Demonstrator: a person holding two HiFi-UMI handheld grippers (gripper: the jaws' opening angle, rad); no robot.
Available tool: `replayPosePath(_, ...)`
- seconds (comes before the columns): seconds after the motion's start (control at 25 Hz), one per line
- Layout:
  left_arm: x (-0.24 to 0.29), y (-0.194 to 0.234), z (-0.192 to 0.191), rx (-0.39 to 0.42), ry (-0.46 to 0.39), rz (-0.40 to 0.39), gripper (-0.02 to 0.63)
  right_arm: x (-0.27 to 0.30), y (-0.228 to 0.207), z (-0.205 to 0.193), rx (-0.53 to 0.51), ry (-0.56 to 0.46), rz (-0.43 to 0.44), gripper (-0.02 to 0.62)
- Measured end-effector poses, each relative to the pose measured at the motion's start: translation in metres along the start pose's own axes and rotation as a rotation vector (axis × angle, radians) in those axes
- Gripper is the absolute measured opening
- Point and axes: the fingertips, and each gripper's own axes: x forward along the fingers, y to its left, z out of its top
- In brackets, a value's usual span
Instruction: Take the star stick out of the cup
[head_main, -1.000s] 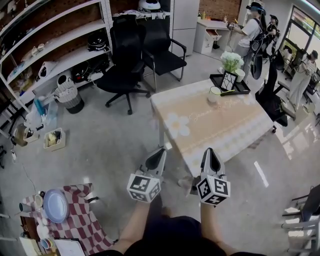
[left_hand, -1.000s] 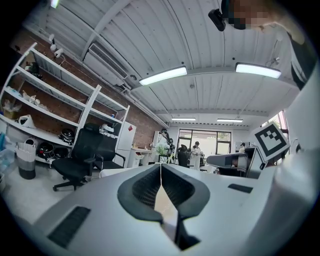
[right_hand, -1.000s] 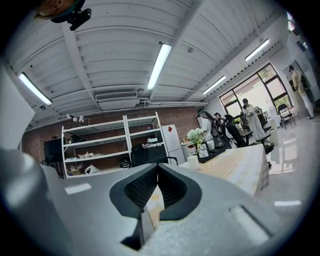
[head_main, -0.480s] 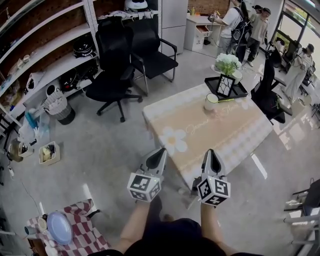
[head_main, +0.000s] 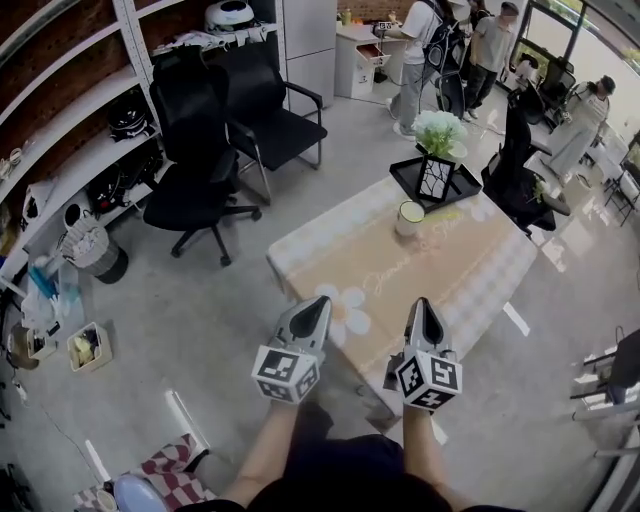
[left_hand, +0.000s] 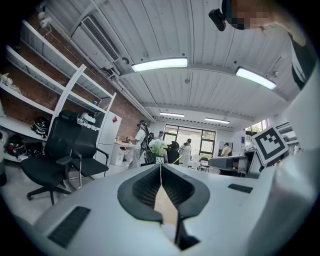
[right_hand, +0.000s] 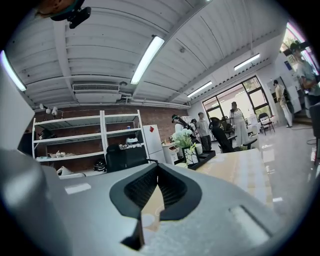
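Beige table (head_main: 450, 270) edge below | left hand-held gripper (head_main: 318, 303), right hand-held gripper (head_main: 424, 304) closed, empty | cup (head_main: 409, 218) well ahead

cup (head_main: 409, 218) on far side of table (head_main: 440, 275), tray (head_main: 468, 186) just behind it, chairs (head_main: 200, 180) left of table, stick (head_main: 446, 213) perhaps in cup

View shift: counter (head_main: 450, 280) nearer, edge now under left tongs (head_main: 316, 302); cup (head_main: 409, 218) closer; checkered cloth (head_main: 165, 468) nearly out of frame.

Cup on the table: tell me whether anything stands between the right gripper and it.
Nothing visible does. Only bare tablecloth lies between the right gripper and the cup; the black tray with flowers sits beyond the cup.
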Motion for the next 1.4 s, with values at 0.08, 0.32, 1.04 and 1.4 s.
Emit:
replayPosePath(0.08, 0.011, 0.009, 0.003, 0.002, 0.003, -0.021, 0.012, 0.010, 0.001, 0.002, -0.001, -0.008, -0.020, 0.003)
replayPosePath(0.32, 0.035, 0.032, 0.010, -0.001, 0.013, -0.087, 0.012, 0.037, 0.005, 0.004, -0.001, -0.033, -0.081, 0.003)
replayPosePath(1.04, 0.083, 0.047, -0.002, -0.013, 0.069, -0.204, 0.012, 0.066, -0.019, 0.011, 0.011, -0.058, -0.215, 0.003)
replayPosePath(1.4, 0.124, 0.038, 0.000, -0.019, 0.090, -0.229, 0.012, 0.094, -0.046, 0.029, 0.019, -0.061, -0.235, 0.003)
